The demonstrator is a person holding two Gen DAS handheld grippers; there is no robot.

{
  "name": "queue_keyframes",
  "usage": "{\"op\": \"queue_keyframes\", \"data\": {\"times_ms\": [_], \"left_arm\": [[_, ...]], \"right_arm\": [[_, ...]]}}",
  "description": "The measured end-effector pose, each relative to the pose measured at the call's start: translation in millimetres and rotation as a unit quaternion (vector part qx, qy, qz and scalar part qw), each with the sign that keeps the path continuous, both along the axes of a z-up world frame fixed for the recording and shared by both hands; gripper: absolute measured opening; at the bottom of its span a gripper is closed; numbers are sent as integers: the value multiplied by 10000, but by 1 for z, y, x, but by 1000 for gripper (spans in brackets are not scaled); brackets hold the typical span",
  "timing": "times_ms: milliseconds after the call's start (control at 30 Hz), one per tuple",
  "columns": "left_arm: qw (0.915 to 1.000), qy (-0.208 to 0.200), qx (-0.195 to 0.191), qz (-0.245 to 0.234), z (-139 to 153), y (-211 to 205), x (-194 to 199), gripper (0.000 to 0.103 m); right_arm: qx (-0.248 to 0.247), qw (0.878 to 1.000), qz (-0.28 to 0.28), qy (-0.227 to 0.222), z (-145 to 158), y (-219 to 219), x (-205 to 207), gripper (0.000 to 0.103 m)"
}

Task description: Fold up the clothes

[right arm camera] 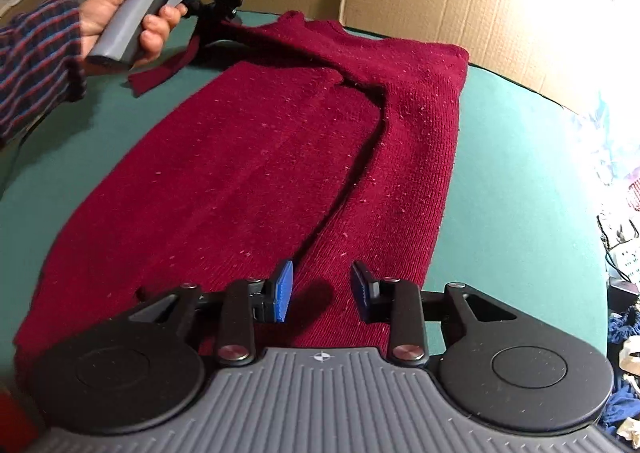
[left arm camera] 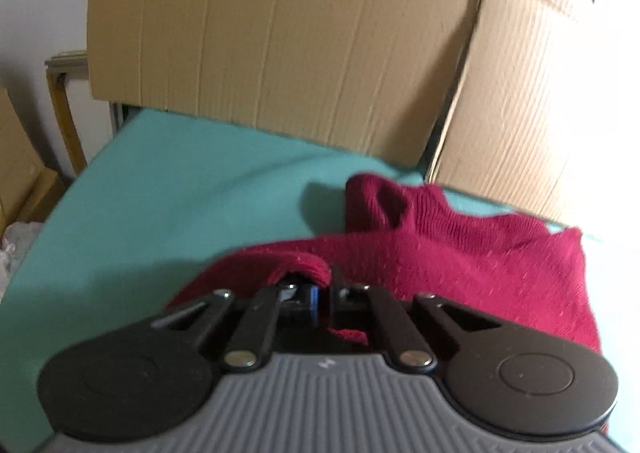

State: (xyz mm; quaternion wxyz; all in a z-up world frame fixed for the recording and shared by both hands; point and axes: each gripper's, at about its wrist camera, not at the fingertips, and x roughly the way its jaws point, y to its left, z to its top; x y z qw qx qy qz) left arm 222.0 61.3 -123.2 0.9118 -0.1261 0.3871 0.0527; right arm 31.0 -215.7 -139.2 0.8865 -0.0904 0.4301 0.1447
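A dark red knitted sweater (right arm camera: 256, 157) lies spread along the green worktop (right arm camera: 500, 181), its collar end away from the right-hand camera and close to the tall cardboard boxes (right arm camera: 460, 1) that stand at the far edge; one side of it is already folded in over the body, leaving a long diagonal edge down the middle; a sleeve (right arm camera: 168, 69) trails off the near left corner of the collar end onto the green cloth. The left gripper (left arm camera: 320, 293) is closed tight with a fold of the red knit pinched between its pads, the wool bunching up over the fingertips; seen from the other side, a hand (right arm camera: 120, 13) in a striped sleeve (right arm camera: 36, 61) grips its grey handle above that sleeve end. The right gripper (right arm camera: 320, 289) hovers low over the hem end of the sweater, its blue pads (right arm camera: 283, 293) standing partly apart with nothing caught between them, only the knit lying flat beneath; clutter shows off the worktop's right edge.
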Motion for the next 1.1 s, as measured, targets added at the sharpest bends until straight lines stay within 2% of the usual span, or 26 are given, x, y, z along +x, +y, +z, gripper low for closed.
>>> {"op": "queue_keyframes", "data": {"times_ms": [100,167,300,333,367,400,567,633,700,800,900,933,1000,1100], "left_arm": [[9996,-90,256,2,2,-2,-4,1],[9995,-119,285,86,1,-2,-4,1],[9983,-339,466,28,11,-12,-6,1],[9981,-338,514,-18,13,-15,-2,1],[9980,-336,528,-45,16,-17,1,1],[9980,-335,530,-66,18,-18,4,1],[9971,-355,646,-181,24,-22,9,1],[9971,-423,609,-147,27,-20,8,1],[9971,-499,566,-47,30,-17,8,1],[9970,-585,507,77,37,-14,9,1],[9955,-631,700,-45,41,-20,9,1],[9949,-636,779,-99,41,-23,10,1],[9947,-610,815,-168,40,-26,10,1],[9951,-590,776,-181,40,-28,9,1]], "right_arm": [[0,9999,106,109,-3,2,-7,38],[-89,9998,114,150,-7,5,-10,38],[-116,9996,-67,236,-13,8,-8,36],[-59,9996,-123,231,-14,7,-7,25],[-10,9996,-174,216,-13,6,-7,9],[42,9995,-223,196,-11,6,-8,5],[364,9992,-125,-71,13,7,-23,5],[464,9988,-123,-43,14,7,-26,5],[675,9975,-169,104,2,6,-24,5],[640,9973,-302,211,-16,9,-25,8],[776,9963,-378,31,3,4,-50,32],[669,9973,-292,-31,10,4,-64,45],[297,9995,-15,-48,19,5,-92,47],[66,9991,165,394,15,7,-123,38]]}}
